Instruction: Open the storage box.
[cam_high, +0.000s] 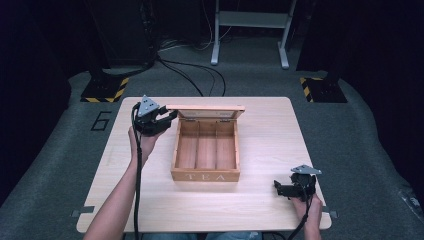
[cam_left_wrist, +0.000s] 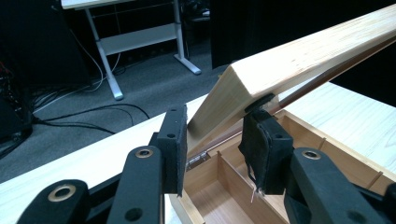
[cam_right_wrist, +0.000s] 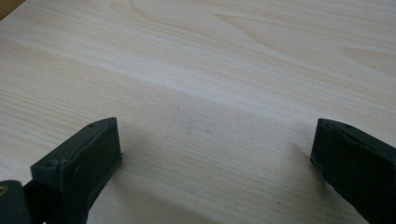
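We grip the left end of the hinged lid (cam_left_wrist: 299, 60) of the wooden tea box (cam_high: 205, 150) with our left gripper (cam_left_wrist: 215, 140), its black pads (cam_left_wrist: 173, 149) clamped on either face of the board, so that the lid stands raised over the box's rear edge and the three bare compartments lie exposed. The box sits at the middle of the pale wooden table (cam_high: 265, 200), its front wall toward us with the word "TEA" burned into it. Our right gripper (cam_right_wrist: 215, 154) rests low over the near right corner of the table, well apart from the box, jaws spread wide with nothing between them, probably kept out of the way while the lid swings. A large "6" marks the grey floor beside the table's left edge.
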